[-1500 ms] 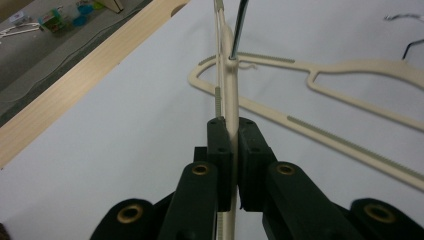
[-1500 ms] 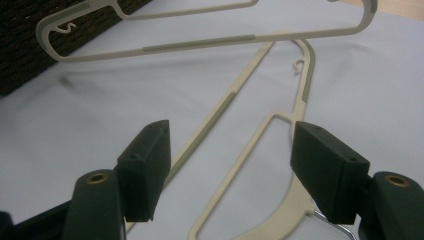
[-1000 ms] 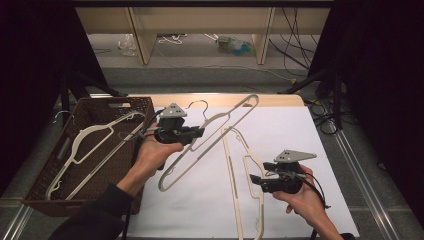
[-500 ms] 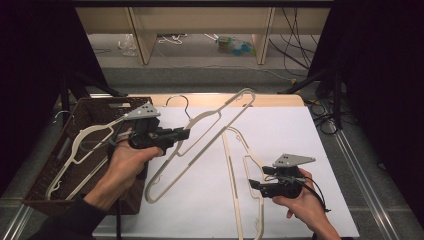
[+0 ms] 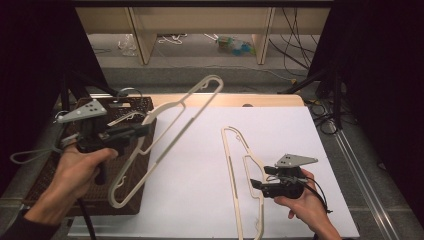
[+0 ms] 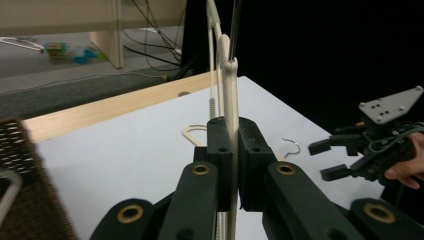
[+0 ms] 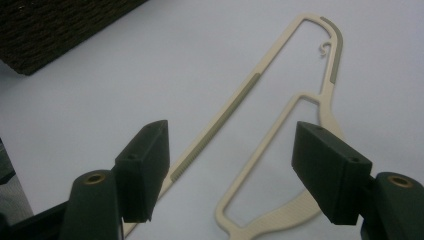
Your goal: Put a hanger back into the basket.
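Observation:
My left gripper (image 5: 141,131) is shut on the neck of a cream plastic hanger (image 5: 180,112). It holds the hanger tilted in the air over the right edge of a dark wicker basket (image 5: 142,104). In the left gripper view the hanger (image 6: 231,100) stands clamped between the two black jaws of my left gripper (image 6: 235,165). A second cream hanger (image 5: 231,165) lies flat on the white sheet. My right gripper (image 5: 256,186) hovers open beside its lower part. In the right gripper view that hanger (image 7: 280,120) lies under my right gripper (image 7: 239,167), untouched.
More hangers (image 5: 122,119) lie inside the basket at the left. The white sheet (image 5: 280,130) covers the table, with a wooden edge (image 5: 260,100) at the back. Shelf legs, cables and litter sit on the floor beyond. Dark stands flank both sides.
My left hand has carried the hanger leftward and up, from over the sheet to over the basket's edge. The right hand and the lying hanger have kept still.

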Tool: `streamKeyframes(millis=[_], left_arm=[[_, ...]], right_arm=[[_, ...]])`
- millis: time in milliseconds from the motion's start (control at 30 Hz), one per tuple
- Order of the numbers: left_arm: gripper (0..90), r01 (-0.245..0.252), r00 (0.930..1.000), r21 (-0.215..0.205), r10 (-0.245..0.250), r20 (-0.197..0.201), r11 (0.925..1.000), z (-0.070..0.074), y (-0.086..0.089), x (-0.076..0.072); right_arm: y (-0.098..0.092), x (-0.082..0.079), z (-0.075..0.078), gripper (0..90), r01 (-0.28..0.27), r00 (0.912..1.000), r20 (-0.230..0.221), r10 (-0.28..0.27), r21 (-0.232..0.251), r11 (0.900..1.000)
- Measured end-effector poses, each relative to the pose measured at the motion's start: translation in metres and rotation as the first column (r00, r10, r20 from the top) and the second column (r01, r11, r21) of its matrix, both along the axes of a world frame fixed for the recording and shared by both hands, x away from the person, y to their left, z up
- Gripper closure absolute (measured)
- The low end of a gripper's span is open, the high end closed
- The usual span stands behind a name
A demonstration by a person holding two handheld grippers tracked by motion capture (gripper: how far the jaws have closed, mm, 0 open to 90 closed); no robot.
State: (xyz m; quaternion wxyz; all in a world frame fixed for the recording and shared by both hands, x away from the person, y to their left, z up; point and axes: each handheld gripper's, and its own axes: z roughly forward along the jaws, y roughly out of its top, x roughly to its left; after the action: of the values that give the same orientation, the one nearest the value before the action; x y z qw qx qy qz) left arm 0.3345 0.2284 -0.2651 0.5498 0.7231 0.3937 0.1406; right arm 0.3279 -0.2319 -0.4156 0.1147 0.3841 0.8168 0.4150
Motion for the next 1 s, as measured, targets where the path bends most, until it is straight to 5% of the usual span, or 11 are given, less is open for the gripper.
streamKeyframes(millis=[367, 600, 833, 1000], left_arm=[[86.0, -0.055, 0.9978, -0.033, 0.054, -0.039, 0.9979, 0.018, 0.048, 0.02], [86.0, -0.094, 0.9938, -0.027, 0.093, -0.061, 0.9952, 0.01, 0.077, 0.034], [86.0, -0.1, 0.9924, -0.009, 0.1, -0.073, 0.9949, 0.003, 0.105, 0.045], [86.0, -0.138, 0.9871, 0.048, 0.142, -0.074, 0.9892, -0.003, 0.123, 0.053]], right_arm=[[-0.003, 0.001, -0.003, 32.1, 0.006, 1.0, -0.004, -0.006, 0.003, 1.0], [-0.005, 0.0, -0.004, 31.7, 0.001, 1.0, 0.006, -0.001, 0.013, 1.0], [-0.005, -0.001, -0.005, 31.5, 0.01, 0.9999, 0.002, -0.01, 0.009, 1.0], [-0.005, -0.002, -0.005, 31.5, 0.009, 0.9999, -0.005, -0.009, 0.008, 1.0]])
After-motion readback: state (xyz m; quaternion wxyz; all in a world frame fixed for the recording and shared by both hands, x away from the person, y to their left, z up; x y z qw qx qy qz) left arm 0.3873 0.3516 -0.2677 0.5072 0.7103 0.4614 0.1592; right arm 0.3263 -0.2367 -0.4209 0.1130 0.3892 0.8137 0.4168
